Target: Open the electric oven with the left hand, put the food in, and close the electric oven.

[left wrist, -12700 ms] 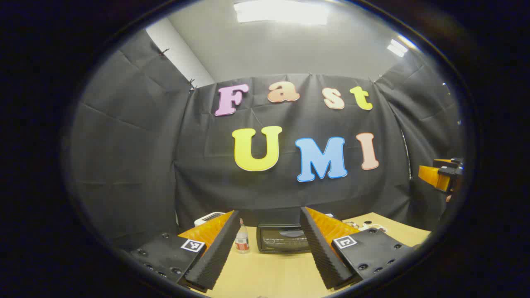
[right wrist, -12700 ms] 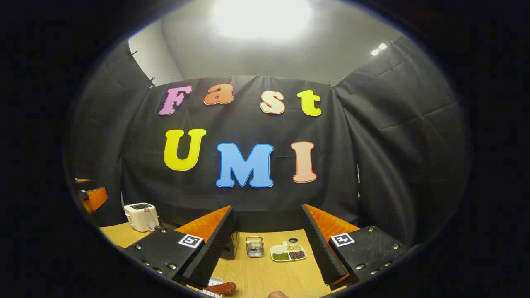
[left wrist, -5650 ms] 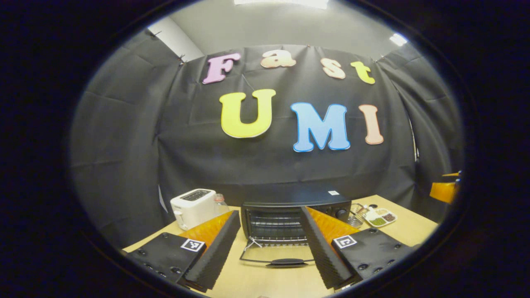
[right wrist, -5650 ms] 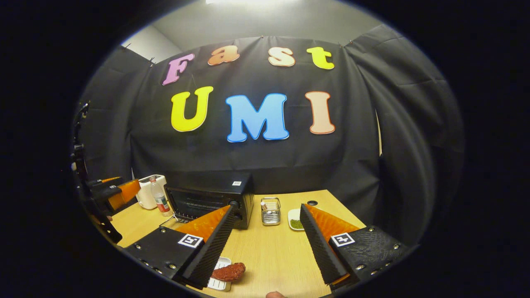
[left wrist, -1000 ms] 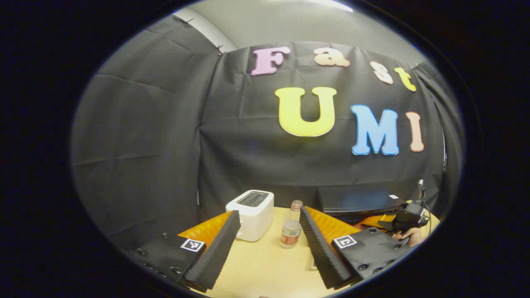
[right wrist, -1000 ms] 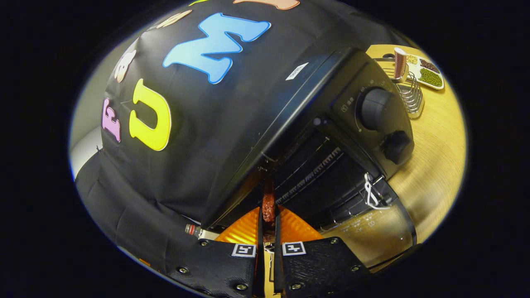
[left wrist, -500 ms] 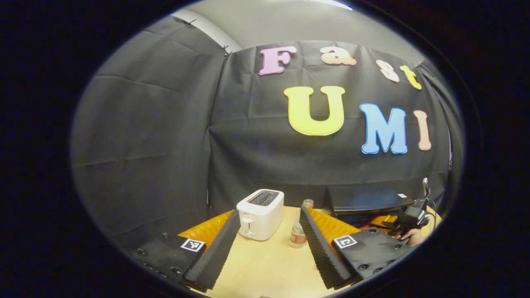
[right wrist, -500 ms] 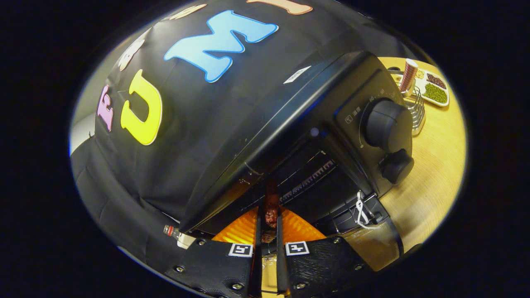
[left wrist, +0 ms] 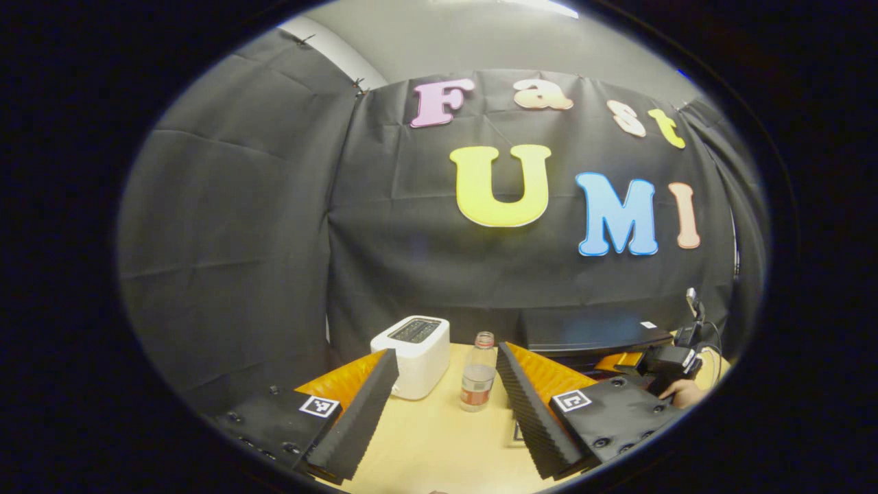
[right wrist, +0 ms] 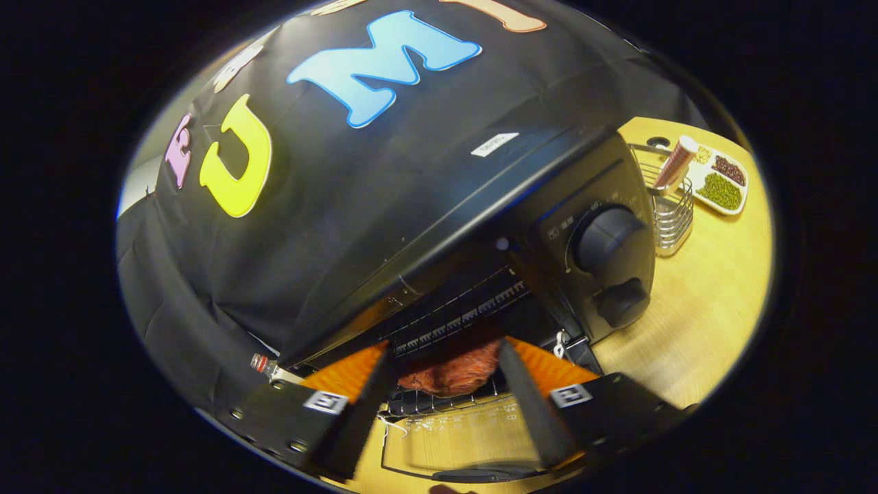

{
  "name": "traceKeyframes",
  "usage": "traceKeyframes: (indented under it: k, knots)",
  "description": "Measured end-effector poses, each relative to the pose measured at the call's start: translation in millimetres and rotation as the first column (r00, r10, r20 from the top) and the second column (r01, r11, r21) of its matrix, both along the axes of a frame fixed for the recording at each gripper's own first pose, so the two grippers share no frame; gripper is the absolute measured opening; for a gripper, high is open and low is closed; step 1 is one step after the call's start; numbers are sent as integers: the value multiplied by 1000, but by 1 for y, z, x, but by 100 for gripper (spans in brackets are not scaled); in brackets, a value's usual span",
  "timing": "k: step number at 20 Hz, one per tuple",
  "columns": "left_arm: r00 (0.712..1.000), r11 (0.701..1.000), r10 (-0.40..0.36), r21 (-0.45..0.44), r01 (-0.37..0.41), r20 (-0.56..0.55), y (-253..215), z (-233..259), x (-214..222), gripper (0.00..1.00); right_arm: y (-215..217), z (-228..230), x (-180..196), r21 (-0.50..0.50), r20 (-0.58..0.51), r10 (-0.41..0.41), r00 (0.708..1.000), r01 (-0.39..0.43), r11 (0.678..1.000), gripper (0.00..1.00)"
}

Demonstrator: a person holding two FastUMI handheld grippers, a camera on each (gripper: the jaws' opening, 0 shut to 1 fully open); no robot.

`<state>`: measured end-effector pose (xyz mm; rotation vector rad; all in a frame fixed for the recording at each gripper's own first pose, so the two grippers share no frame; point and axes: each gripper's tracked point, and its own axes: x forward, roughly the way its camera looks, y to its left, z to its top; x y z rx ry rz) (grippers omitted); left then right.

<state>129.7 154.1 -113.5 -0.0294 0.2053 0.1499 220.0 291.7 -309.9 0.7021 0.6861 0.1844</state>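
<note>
In the right gripper view the right gripper [right wrist: 444,391] is at the mouth of the oven [right wrist: 480,226], its two fingers spread wide apart. The food [right wrist: 449,374], a reddish-brown piece, lies on the wire rack [right wrist: 439,405] at the front of the oven chamber, between the fingers. No finger presses on it. The fingers look blurred, so I cannot tell if one touches the food. The oven door [right wrist: 466,446] is open and folded down flat toward the near side, its handle at the near edge. On the right of the oven front are two black knobs, the large one [right wrist: 607,240] above the small one [right wrist: 621,302]. To the right of the oven on the bench [right wrist: 699,309] stands a wire holder [right wrist: 669,206] with a striped cup in it, and farther right a white dish [right wrist: 720,180] w/ green and dark beans. A bottle cap [right wrist: 259,361] peeks out at the left of the oven.

In the left gripper view the left gripper [left wrist: 446,405] is held above the bench, fingers spread and holding nothing. Between and beyond them stand a white toaster [left wrist: 411,355] and, just beside it on the right, a clear bottle [left wrist: 477,374] w/ a red label. At the far right the oven's black top shows, and in front of it the other gripper w/ a hand [left wrist: 680,392] on it.
</note>
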Motion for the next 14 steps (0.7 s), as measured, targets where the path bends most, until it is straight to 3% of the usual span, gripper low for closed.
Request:
traceKeyframes:
  k: [1,6,8,9,10,14]
  knots:
    - [1000,1000,-7,-5,7,3,-5,1,-1,100,-5,4,-3,-23,16,0,1000,0,1000,97]
    - [998,998,-59,-5,59,21,-34,8,-9,100,-20,34,-31,-102,76,68,995,-60,993,97]
    - [997,997,-80,-7,81,16,-46,6,-13,91,-30,52,-45,-140,119,92,989,-75,987,97]
    - [996,996,-92,-12,92,11,-53,4,-15,90,-35,64,-53,-156,141,103,985,-81,985,97]
    - [995,995,-102,-18,102,6,-61,1,-17,96,-41,74,-61,-170,162,114,980,-87,982,97]
    - [990,990,-138,-18,138,-14,-88,-7,-23,94,-75,106,-87,-238,228,134,964,-79,968,97]
